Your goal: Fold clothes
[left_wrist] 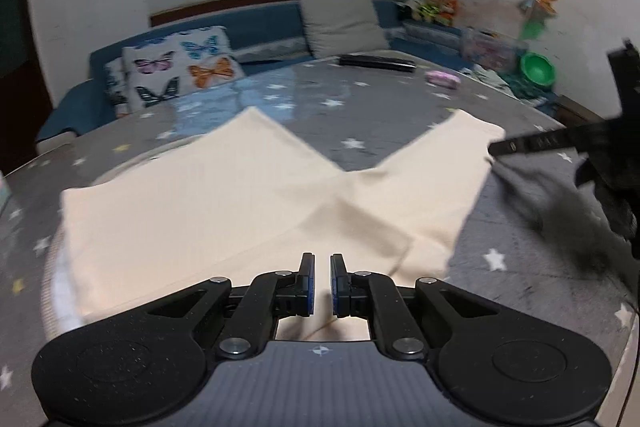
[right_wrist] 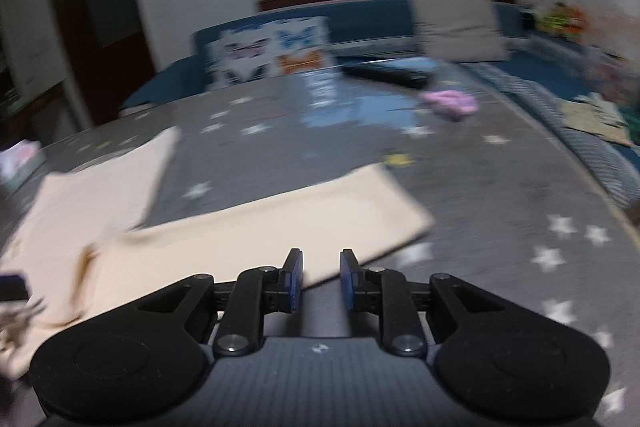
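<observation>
A cream pair of shorts (left_wrist: 240, 195) lies flat on the grey star-print tablecloth (left_wrist: 360, 115), its two legs spread in a V toward the far side. My left gripper (left_wrist: 322, 259) hovers over the near waist part, open by a narrow gap with nothing between its fingers. In the left wrist view the other gripper (left_wrist: 520, 145) reaches in from the right, blurred, its tip at the right leg's end. In the right wrist view my right gripper (right_wrist: 321, 255) is open just over the near edge of that leg (right_wrist: 280, 223), holding nothing.
At the table's far side lie a black flat object (left_wrist: 376, 62) and a small pink item (left_wrist: 442, 79). Behind stands a blue sofa with a butterfly pillow (left_wrist: 176, 71). Toys and a green bowl (left_wrist: 538, 69) sit at the right.
</observation>
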Tool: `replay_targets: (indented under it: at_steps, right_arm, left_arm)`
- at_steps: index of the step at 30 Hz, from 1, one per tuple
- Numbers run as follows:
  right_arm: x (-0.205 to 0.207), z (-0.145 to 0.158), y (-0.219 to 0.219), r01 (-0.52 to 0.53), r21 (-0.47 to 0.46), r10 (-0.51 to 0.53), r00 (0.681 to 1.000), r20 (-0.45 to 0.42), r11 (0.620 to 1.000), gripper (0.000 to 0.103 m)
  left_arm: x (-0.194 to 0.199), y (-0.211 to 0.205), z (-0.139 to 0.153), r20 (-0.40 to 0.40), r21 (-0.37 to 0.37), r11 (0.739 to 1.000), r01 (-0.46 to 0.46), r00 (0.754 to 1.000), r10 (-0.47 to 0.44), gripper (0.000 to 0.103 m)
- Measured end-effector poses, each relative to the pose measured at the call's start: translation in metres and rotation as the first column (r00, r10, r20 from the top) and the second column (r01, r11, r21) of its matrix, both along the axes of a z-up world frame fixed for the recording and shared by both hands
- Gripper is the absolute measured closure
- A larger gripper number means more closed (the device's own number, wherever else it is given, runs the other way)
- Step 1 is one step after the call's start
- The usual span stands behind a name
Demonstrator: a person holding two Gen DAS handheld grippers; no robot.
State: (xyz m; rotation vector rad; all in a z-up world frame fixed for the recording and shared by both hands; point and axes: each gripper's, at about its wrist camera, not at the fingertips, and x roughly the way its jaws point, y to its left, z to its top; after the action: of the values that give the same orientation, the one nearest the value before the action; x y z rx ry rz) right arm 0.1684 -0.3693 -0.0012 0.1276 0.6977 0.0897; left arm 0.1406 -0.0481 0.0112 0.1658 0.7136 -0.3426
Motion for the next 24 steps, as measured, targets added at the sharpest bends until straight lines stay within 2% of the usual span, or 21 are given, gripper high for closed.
replay_targets:
  at_steps: [3,6,10,12,14,19,24]
  right_arm:
    - [0.009,-0.004,-0.028,0.089,0.015,-0.089,0.996,0.002,0.996,0.078]
    - [0.019,-0.009,-0.041,0.113,0.052,-0.112,0.994,-0.009,0.992,0.078]
    - [0.028,-0.016,-0.041,0.118,0.053,-0.118,0.993,-0.004,0.992,0.078]
    - [0.031,-0.017,-0.037,0.108,0.053,-0.108,0.994,-0.004,0.993,0.092]
    - [0.031,-0.014,-0.034,0.099,0.055,-0.099,0.995,0.0,0.994,0.096]
    - [0.021,0.014,-0.023,0.049,0.099,-0.056,0.996,0.07,0.994,0.098]
    - [0.003,0.063,0.004,-0.089,0.161,0.06,0.983,0.173,0.983,0.099]
  left_arm:
    - [0.007,-0.019,-0.004,-0.016,-0.002,1.0,0.028,0.999,-0.028,0.094]
    - [0.013,-0.034,-0.009,-0.031,-0.004,0.999,0.051,0.998,-0.051,0.094]
    - [0.015,-0.039,-0.014,-0.044,-0.001,0.998,0.062,0.997,-0.062,0.094]
    - [0.016,-0.041,-0.017,-0.05,0.001,0.998,0.066,0.997,-0.066,0.094]
    - [0.016,-0.041,-0.019,-0.05,0.002,0.998,0.067,0.997,-0.067,0.094]
    - [0.015,-0.043,-0.02,-0.044,-0.002,0.998,0.07,0.997,-0.07,0.094]
    - [0.01,-0.037,-0.016,-0.032,-0.015,0.998,0.066,0.997,-0.067,0.094]
